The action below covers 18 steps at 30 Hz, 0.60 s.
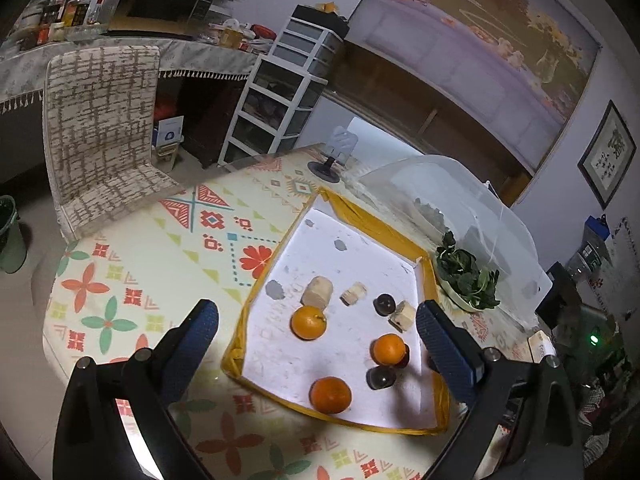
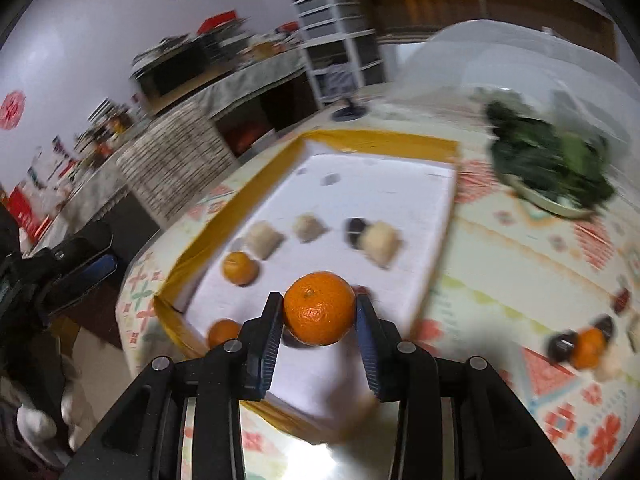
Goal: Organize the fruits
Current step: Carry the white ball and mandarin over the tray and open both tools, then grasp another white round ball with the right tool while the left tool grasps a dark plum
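Right gripper (image 2: 318,312): closed on a tangerine (image 2: 319,307), pads pressing both sides, held above the near end of the tray (image 2: 416,184).
Left gripper (image 1: 318,328): spread wide, nothing between the fingers, hovering over the near edge of the tray (image 1: 276,240).
Tray: white floor, yellow walls, lying on the patterned counter (image 1: 120,260).
Oranges in tray, left wrist view: three, namely one beside the largest tan block (image 1: 308,322), one near the right wall (image 1: 388,349), one near the front wall (image 1: 330,395).
Tan blocks in tray: three in a rough row across the middle (image 1: 317,291) (image 1: 354,293) (image 1: 403,316).
Dark round fruits in tray: one between two blocks (image 1: 384,304), one just beside the right-hand orange (image 1: 381,377).
Loose pile on counter: another orange (image 2: 587,349) with dark pieces, well right of the tray; too blurred to identify further.
Plate of leafy greens (image 1: 466,276): just beyond the tray's far right corner, beside a clear dome cover (image 1: 460,200).
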Available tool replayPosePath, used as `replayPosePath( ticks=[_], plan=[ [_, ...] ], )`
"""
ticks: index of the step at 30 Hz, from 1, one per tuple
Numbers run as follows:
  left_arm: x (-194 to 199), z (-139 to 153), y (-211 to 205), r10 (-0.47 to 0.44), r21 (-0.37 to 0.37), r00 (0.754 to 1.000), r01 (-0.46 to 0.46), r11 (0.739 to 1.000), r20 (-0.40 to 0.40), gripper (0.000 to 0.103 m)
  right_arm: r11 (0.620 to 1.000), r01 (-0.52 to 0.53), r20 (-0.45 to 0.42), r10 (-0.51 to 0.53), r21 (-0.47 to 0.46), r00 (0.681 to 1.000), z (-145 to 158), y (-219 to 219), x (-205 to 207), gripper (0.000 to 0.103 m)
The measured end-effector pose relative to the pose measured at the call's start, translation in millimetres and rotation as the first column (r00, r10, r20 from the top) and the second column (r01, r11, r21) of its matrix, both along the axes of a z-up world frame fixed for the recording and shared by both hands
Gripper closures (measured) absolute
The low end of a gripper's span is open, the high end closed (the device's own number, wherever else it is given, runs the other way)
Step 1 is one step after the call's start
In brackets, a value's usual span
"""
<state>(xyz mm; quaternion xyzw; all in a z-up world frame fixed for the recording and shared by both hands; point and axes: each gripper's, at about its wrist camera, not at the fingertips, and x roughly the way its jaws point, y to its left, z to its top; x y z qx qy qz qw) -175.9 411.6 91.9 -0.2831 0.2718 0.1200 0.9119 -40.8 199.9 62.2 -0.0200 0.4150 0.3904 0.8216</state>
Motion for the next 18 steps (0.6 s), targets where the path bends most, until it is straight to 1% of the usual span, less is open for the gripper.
replayPosePath(
  ticks=[3, 6, 9, 12, 14, 18],
  plan=[
    [-5, -2, 7, 0.007, -0.007, 1.0, -0.007, 1.0, -0.007, 0.004, 0.999, -0.027, -0.014, 0.027, -0.019, 1.0, -8, 26, 3, 0.064],
    [-5, -5, 11, 0.008, -0.013, 1.0, -0.008, 1.0, -0.015, 0.004, 0.999, -0.037, -0.018, 0.037, -0.028, 0.999, -14, 39, 5, 0.063],
    [-3, -6, 11, -0.003, -0.017, 1.0, 0.003, 1.0, -0.019, 0.004, 0.999, -0.019, -0.029, 0.018, -0.035, 0.999, -19, 45, 8, 0.063],
    [-3, -5, 7, -0.013, -0.012, 1.0, 0.012, 1.0, -0.018, 0.004, 1.0, -0.007, -0.036, 0.007, -0.014, 0.999, -18, 39, 9, 0.063],
    [-1, -5, 4, -0.023, -0.015, 1.0, 0.023, 1.0, -0.017, 0.004, 1.0, 0.003, -0.027, -0.003, -0.002, 1.0, -14, 33, 9, 0.056],
    [2, -5, -5, -0.042, -0.01, 0.999, 0.042, 0.999, -0.024, 0.004, 1.0, 0.021, 0.0, -0.021, 0.018, 1.0, -1, 16, 8, 0.055]
  ],
)
